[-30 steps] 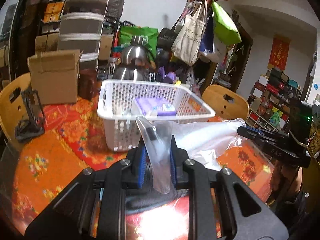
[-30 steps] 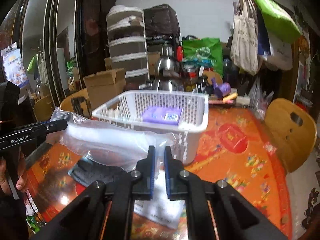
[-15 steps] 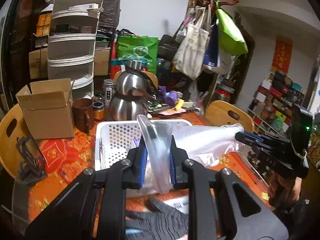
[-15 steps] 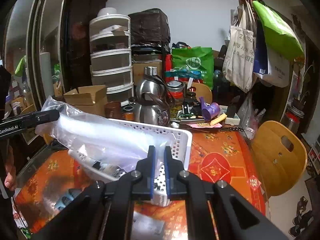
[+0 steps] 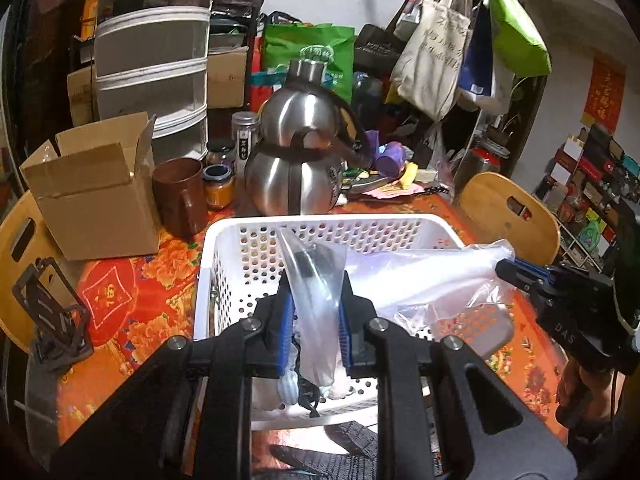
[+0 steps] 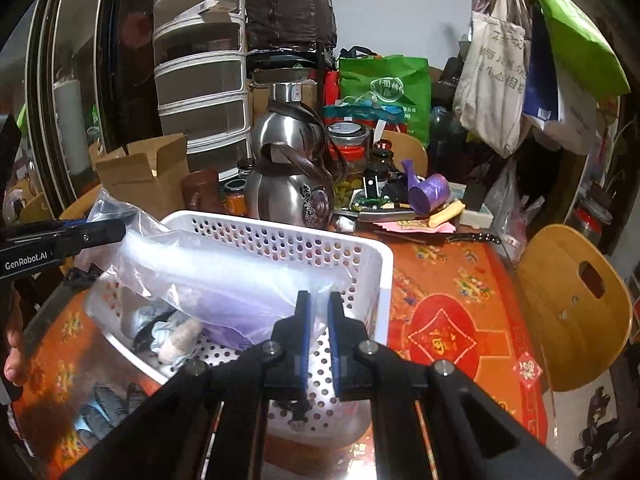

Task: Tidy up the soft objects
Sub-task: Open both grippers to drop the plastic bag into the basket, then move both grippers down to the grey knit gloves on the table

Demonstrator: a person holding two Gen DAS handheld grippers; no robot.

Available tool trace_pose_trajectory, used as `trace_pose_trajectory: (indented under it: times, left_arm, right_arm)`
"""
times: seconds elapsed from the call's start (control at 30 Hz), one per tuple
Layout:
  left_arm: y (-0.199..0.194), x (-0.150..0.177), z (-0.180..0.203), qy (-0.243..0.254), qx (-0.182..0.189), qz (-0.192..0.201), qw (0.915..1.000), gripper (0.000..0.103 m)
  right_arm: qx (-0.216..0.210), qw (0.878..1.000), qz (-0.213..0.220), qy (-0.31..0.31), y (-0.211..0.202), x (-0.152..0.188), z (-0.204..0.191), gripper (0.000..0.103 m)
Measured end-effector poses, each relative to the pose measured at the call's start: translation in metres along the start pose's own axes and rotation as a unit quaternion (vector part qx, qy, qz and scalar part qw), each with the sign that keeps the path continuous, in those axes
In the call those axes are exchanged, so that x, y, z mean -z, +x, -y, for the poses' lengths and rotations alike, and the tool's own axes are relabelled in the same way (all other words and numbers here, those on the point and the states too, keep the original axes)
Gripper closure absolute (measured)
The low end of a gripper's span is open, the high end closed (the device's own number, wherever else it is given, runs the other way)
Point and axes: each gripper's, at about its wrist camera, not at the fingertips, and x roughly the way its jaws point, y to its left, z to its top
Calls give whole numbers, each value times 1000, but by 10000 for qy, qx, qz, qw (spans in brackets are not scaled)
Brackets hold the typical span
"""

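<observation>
Over white basket | clear plastic bag stretched, crinkled, translucent

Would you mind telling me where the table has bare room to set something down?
Bare tablecloth lies between the white basket and the wooden chair. It is crowded behind the basket, around the steel kettle and cardboard box.

The clear bag stretched between my two grippers spans the white basket, blocking most of its open top. Behind its far rim crowd the steel kettle, brown mug and cardboard box. To the right in the right wrist view, bare tablecloth leaves passing room before the wooden chair.
</observation>
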Motion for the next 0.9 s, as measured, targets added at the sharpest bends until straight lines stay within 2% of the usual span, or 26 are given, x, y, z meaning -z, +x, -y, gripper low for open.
trace_pose_trajectory:
  times: [0.03,0.07,0.1,0.13,0.17,0.23,0.57,0.9]
  left_arm:
    - [5,2,0,8,-80,-12,10000,54]
    - [9,4,0,45,-217,-35,9997,39]
    - [13,6,0,86,-450,-43,9989,16]
    - [14,8,-1,78,-595,61,9982,11]
    - [12,10,-3,75,-633,156,9978,11]
    - [11,15,-7,47,-509,208,9985,11]
    - [15,30,-12,100,-549,92,9984,11]
    - [0,42,-12,82,-617,100,9980,11]
  right_arm:
    - [-5,10000,52,52,2,2,1,94]
    - [-7,9999,54,86,4,2,2,84]
    - [-8,10000,-2,88,6,3,3,73]
    - [33,9999,-71,72,8,5,3,42]
    - [182,9998,-46,47,9,8,3,25]
    - [357,9992,159,30,5,13,4,24]
    - [257,9996,-66,135,10,18,8,24]
    - [193,9993,20,330,-8,24,10,23]
